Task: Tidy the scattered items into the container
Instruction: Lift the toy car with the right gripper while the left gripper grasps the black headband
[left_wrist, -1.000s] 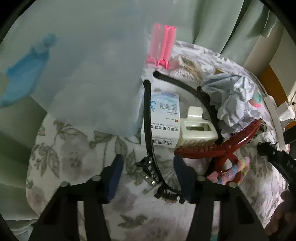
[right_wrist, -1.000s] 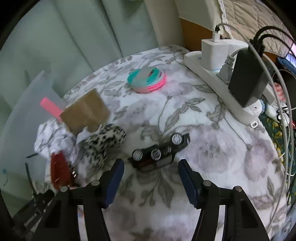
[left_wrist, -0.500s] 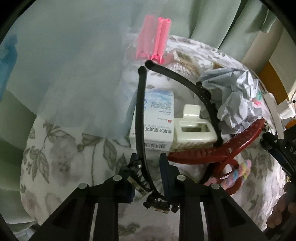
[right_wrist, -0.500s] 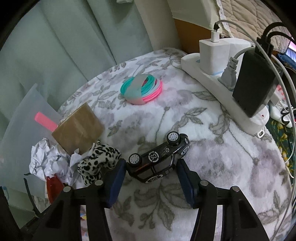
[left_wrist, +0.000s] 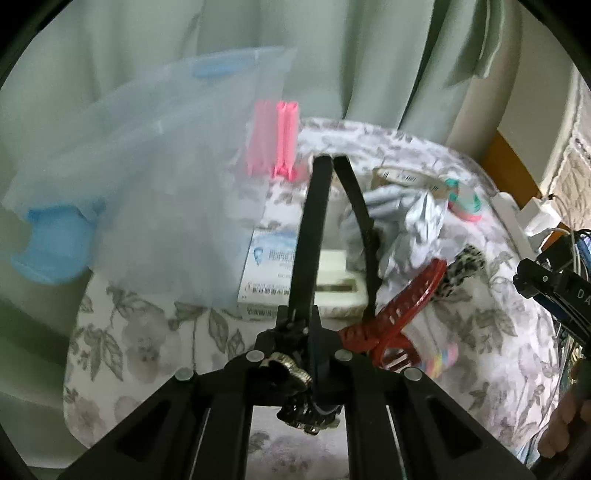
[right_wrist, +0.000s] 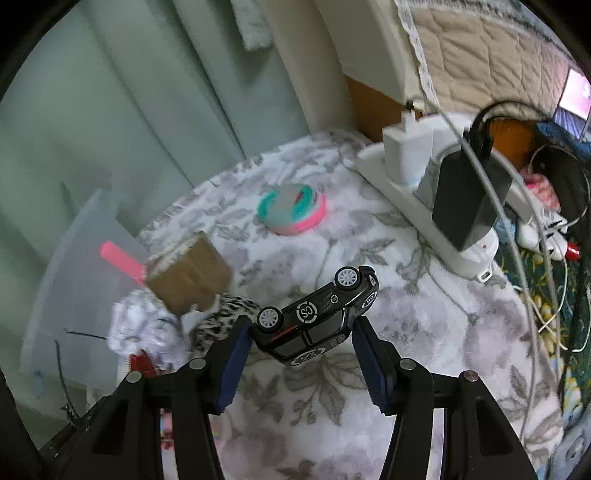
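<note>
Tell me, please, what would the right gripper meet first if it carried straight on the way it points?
Probably the floral cloth just past the toy car it holds; the right gripper points downward, though depth is unclear.

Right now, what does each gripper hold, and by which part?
Left gripper: black headband, pinched near its jewelled middle. Right gripper: toy car, gripped end to end.

black headband (left_wrist: 308, 236), toy car (right_wrist: 317, 319), translucent container (left_wrist: 155, 184)
</note>
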